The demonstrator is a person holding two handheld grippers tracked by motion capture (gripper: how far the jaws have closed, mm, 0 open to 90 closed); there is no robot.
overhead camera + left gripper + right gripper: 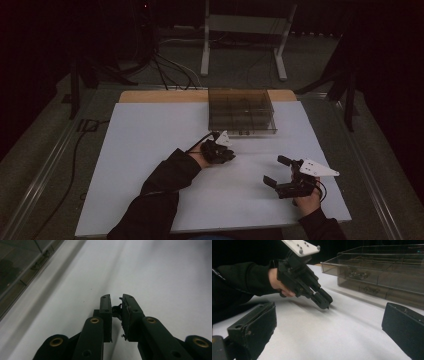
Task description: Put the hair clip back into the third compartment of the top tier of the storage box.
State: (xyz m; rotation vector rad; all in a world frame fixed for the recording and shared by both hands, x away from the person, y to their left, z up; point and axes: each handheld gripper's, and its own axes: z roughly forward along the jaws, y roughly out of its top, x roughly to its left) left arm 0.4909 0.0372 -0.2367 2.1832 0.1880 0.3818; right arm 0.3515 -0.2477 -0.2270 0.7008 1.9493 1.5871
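A small dark object (116, 310) is pinched in the left gripper (117, 305); the right gripper (327, 327) is held spread.
Being barely caught near the fingers' tips above the table (150, 150), it could be dropped.

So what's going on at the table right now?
Left gripper shut on a tiny dark part, tip down. Right gripper open. Clear drawer box behind.

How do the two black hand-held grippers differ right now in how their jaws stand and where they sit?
The left gripper has its jaws nearly closed on something small and dark, too small to identify; the right gripper has its jaws wide apart with nothing between them. The left gripper tilts tips-down onto the white tabletop near the clear smoky plastic drawer box; the right sits nearer the person. Both are black with a grey plate on top.
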